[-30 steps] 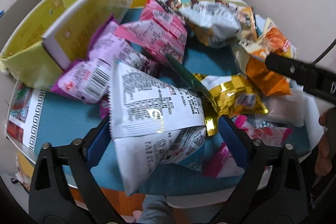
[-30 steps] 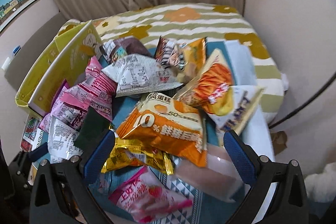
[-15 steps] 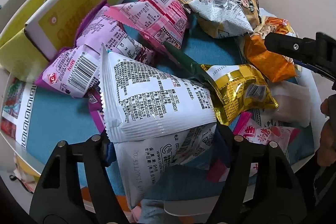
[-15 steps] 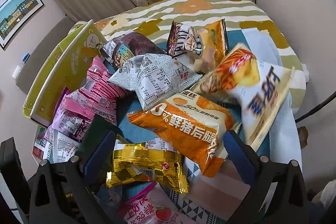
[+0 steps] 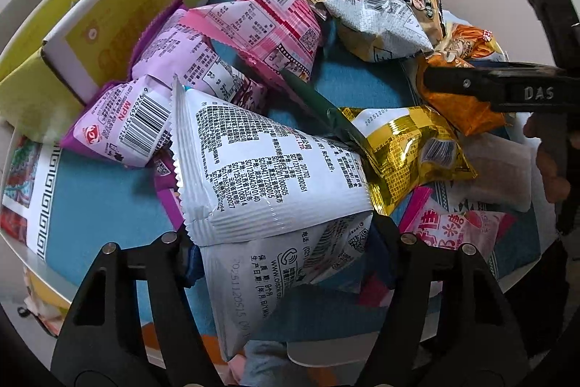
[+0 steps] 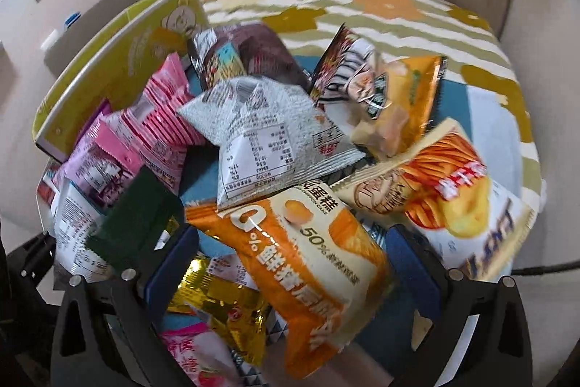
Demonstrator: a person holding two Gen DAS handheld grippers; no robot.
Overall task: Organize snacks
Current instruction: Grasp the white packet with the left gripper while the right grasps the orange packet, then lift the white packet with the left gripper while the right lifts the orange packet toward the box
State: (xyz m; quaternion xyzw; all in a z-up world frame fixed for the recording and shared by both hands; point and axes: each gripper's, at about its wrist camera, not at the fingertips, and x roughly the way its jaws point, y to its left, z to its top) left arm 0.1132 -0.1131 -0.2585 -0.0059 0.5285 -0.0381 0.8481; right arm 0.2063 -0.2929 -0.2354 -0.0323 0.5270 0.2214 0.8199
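Note:
Snack bags lie heaped on a teal-covered table [image 5: 101,205]. My left gripper [image 5: 284,247] is shut on a white printed snack bag [image 5: 268,176], its pads pressing the bag's lower part from both sides. In the right wrist view my right gripper [image 6: 290,260] stands open, low over the pile, with an orange cake bag [image 6: 304,263] between its fingers and not squeezed. From the left wrist view the right gripper's black finger [image 5: 489,86] lies over that orange bag [image 5: 460,107]. An open yellow box [image 5: 108,24] stands at the left.
A gold bag [image 5: 409,147], pink bags [image 5: 264,24], purple bags [image 5: 123,126] and a silver bag [image 6: 261,136] crowd the table's middle. A striped cushion [image 6: 362,6] lies behind. A person's hand [image 5: 547,169] is at the right edge.
My left jaws have closed on the white bag. My right gripper has come down and rolled, and now straddles the orange bag.

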